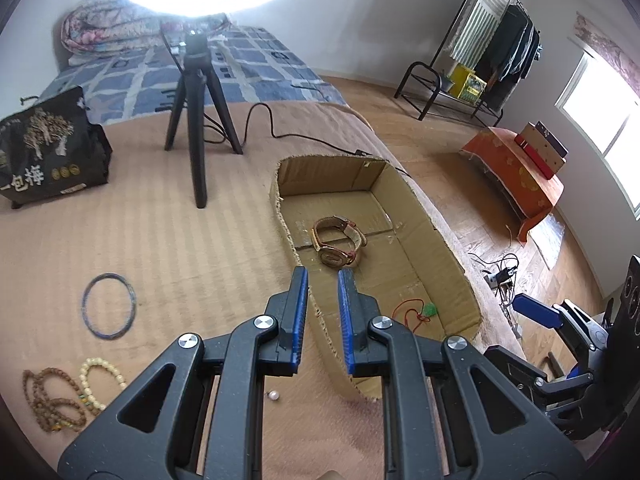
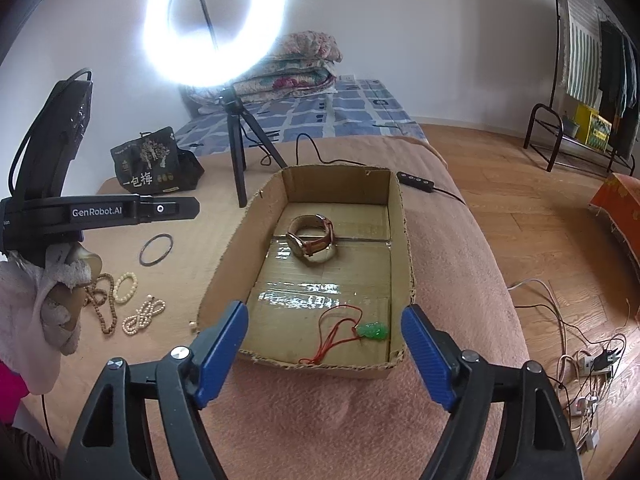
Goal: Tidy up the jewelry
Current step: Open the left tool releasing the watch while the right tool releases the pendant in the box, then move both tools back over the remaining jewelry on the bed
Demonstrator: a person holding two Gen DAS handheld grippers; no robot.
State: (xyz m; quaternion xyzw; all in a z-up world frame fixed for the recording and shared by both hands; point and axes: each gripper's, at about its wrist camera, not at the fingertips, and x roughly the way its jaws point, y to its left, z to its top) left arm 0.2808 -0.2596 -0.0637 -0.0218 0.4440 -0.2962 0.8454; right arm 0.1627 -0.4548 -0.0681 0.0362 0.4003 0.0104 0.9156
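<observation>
While both grippers hover near the cardboard box (image 2: pixel 404 240), jewelry lies inside it and beside it.
Left gripper (image 1: pixel 323 280) nearly clenched, empty; right gripper (image 2: pixel 324 320) released; watch (image 2: pixel 310 238) and green pendant (image 2: pixel 372 330) inside box; bead strands (image 2: pixel 132 300) outside its left wall.

The left gripper (image 1: pixel 323 280) reaches up from the lower middle of its own view, angled downward, its blue-padded jaws drawn close with only a narrow gap and nothing between them. The right gripper (image 2: pixel 325 322) fills the lower part of its own view, also tilted downward, its jaws spread wide and empty. At the left edge of that view, a cloth-wrapped hand (image 2: pixel 48 292) holds the left gripper's body.
</observation>
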